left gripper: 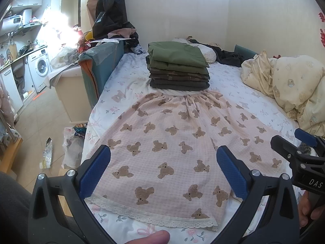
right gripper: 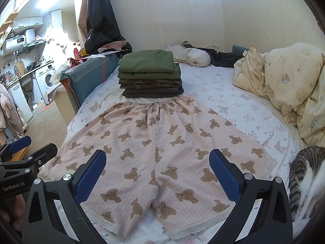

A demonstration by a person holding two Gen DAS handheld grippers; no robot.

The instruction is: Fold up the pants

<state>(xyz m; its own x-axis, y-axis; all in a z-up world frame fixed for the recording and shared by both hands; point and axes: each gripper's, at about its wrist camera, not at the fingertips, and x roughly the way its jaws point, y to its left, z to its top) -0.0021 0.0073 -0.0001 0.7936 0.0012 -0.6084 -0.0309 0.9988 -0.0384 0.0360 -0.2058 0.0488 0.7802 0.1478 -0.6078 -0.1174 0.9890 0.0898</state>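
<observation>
Both tools, left tool (left gripper: pixel 163 174) and right tool (right gripper: pixel 157 175), gape wide over the pants (right gripper: pixel 158 142); thin floppy cotton, so I'd pinch the lace hems.

Black plastic gripper frames, blue textured pads (left gripper: pixel 95 170), silver screws, bare fingertips (left gripper: pixel 151 238)

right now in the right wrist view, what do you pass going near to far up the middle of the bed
right tongs held open → lace hems of the bear-print pants → their gathered waistband → stack of folded clothes → white wall
</observation>
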